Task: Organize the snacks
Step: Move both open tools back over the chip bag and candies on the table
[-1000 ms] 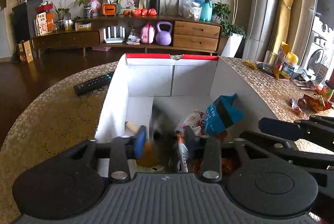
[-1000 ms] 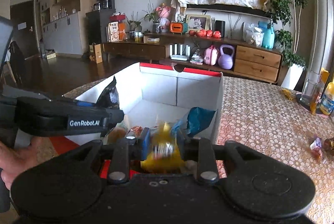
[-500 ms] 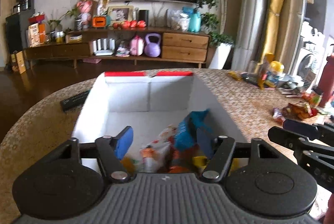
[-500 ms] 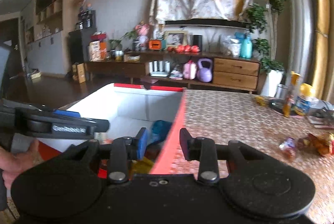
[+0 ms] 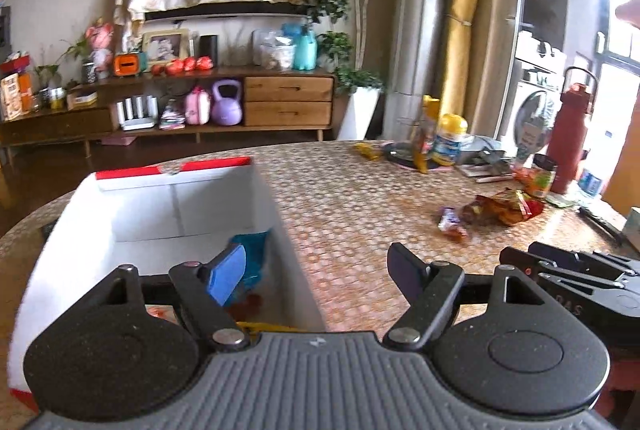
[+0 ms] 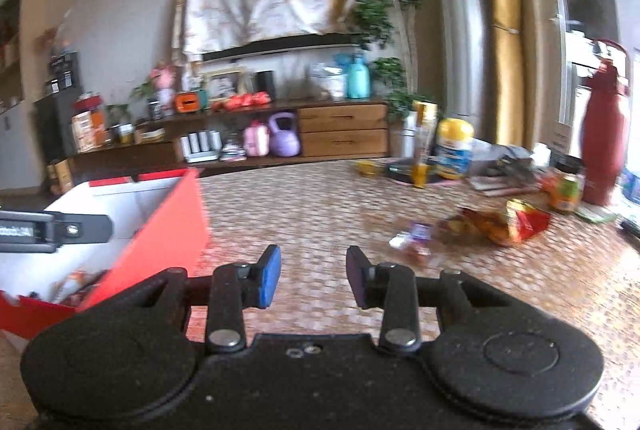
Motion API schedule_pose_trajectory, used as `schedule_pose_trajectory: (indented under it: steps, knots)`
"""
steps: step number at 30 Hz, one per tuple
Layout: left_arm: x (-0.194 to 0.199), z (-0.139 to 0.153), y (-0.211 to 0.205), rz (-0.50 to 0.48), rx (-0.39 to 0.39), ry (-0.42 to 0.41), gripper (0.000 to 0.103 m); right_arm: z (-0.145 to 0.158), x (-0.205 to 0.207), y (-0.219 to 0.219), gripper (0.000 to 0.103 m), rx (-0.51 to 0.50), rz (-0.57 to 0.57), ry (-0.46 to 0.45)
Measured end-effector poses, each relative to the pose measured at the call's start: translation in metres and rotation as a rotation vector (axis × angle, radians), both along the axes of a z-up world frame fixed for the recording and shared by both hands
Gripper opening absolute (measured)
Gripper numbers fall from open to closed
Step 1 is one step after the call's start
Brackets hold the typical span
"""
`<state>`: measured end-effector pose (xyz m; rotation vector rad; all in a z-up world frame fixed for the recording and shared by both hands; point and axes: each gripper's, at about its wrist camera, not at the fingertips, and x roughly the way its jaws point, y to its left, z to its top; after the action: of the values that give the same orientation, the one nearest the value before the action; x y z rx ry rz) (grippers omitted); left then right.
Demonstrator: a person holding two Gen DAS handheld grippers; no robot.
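Both grippers gape empty: the left gripper (image 5: 318,272) straddles the red-and-white box (image 5: 280,218) wall (blue packet (image 5: 252,250) inside), the right gripper (image 6: 313,276) faces loose snack packets (image 6: 496,224).

- The box (image 5: 280,230) stands on the table (image 5: 352,197), at its left side.
- A snack bag (image 5: 252,254) lies inside the box, against its right wall.
- To the right of the box, well apart, a chip bag (image 5: 504,207) lies on the table with a small wrapped candy (image 5: 450,222) just to its left.
- Behind them, near the table's far edge, stand a jar (image 5: 450,141) and, further right, a thermos (image 5: 568,137).
- Beyond the table, a sideboard (image 5: 288,101) runs along the wall.
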<state>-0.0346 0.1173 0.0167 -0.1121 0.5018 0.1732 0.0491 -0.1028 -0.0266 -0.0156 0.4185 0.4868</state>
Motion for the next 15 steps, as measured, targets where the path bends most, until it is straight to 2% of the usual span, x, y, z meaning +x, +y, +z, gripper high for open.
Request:
schedule_pose_trajectory:
  steps: [8,15]
  knots:
    - [0.035,-0.008,-0.041,-0.082,0.002,0.015,0.078,-0.019,0.022,-0.044,0.036,0.013,-0.115,0.035]
    - [0.071,-0.025,-0.075,-0.128,0.017,0.041,0.078,-0.029,0.038,-0.064,0.036,0.009,-0.148,0.049]
